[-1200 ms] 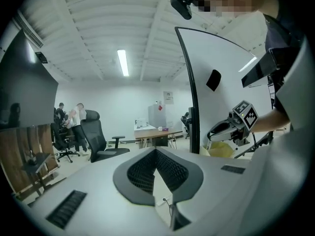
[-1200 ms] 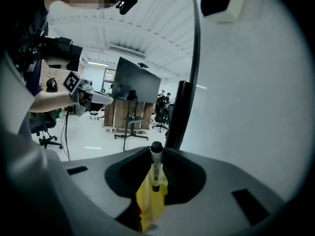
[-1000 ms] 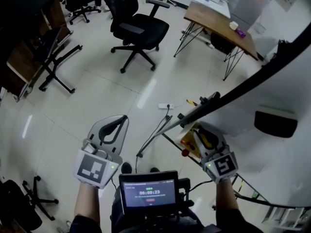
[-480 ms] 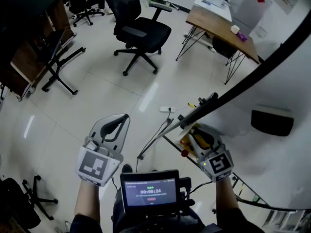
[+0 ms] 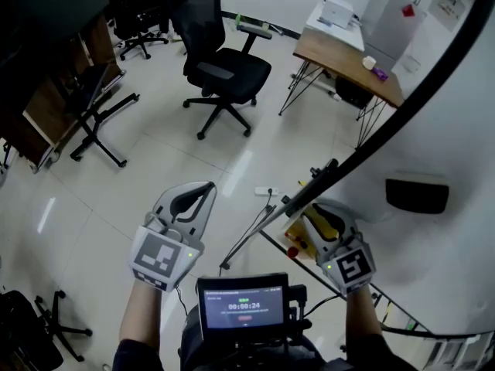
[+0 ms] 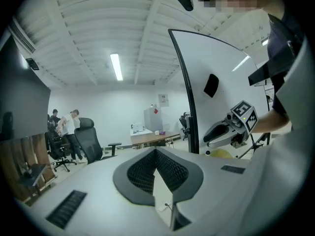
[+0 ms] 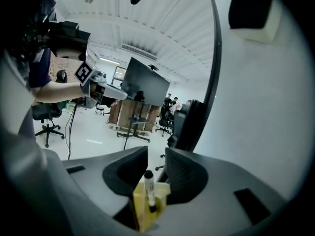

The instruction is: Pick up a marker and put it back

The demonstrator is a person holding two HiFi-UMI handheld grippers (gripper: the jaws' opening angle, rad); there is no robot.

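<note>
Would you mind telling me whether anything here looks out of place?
Nothing looks spilled or damaged. The only oddity is a white power strip lying on the open floor, with cables trailing from it, a possible trip hazard.

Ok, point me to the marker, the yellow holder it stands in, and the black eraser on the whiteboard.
marker [image 7: 150,191], right gripper view, on its white barrel.
yellow holder [image 7: 140,214], right gripper view, on its front wall.
black eraser [image 5: 416,195], head view, on the middle of its black face.

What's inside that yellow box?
A marker with a black cap stands in the yellow box, cap up. The box wall hides its lower end and anything else inside.
</note>
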